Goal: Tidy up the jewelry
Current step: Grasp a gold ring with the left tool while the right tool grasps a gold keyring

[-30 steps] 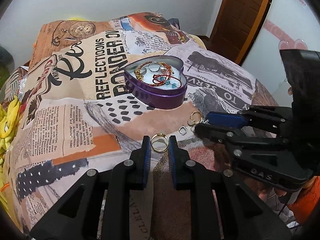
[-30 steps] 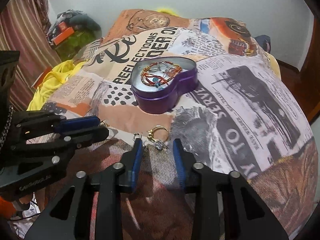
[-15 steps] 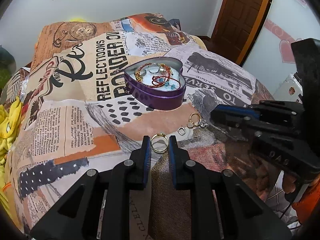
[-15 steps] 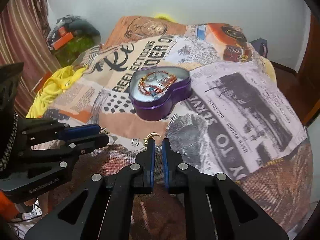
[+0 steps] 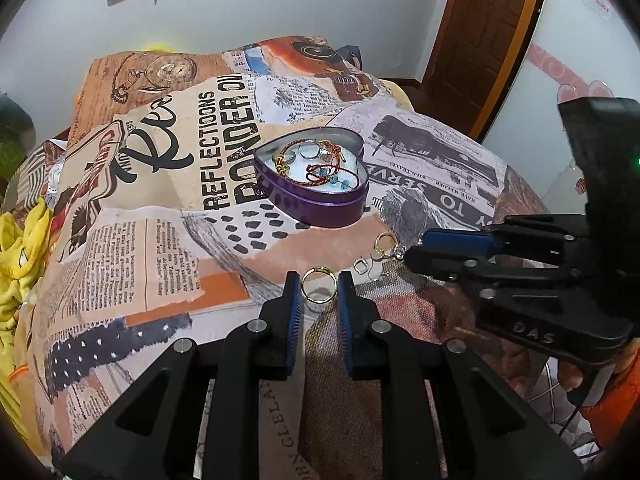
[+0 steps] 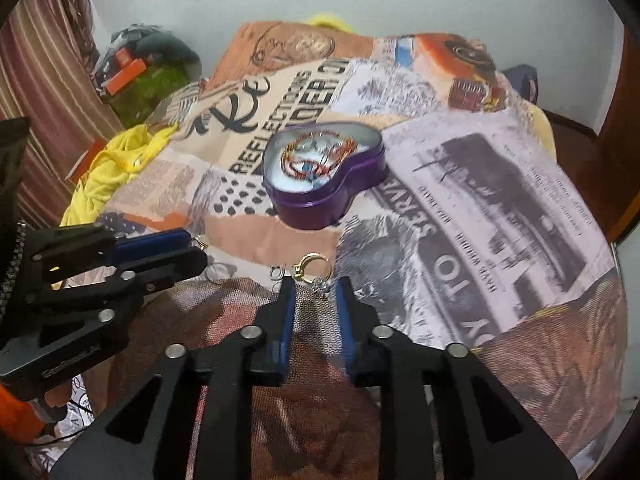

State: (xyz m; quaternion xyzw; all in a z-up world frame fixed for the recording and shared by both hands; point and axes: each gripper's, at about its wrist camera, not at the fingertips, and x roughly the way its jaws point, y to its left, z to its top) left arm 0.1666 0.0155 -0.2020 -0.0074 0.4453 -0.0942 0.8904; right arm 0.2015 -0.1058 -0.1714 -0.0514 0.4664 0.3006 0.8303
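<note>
Our left gripper (image 5: 319, 290) and right gripper (image 6: 316, 294) each sit parted around a gold ring (image 5: 319, 285) on the bedspread (image 5: 160, 220).

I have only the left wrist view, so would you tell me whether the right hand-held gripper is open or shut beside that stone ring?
Observer: The right hand-held gripper is open, and the stone end of the gold ring lies between its fingertips.
Operator: Thank you. Is the small silver loop between them too?
Observer: No, the silver loop lies on the bedspread just outside the fingertip on the view's left.
Operator: Is anything beyond the bed on that side?
Observer: A striped curtain hangs there.
</note>
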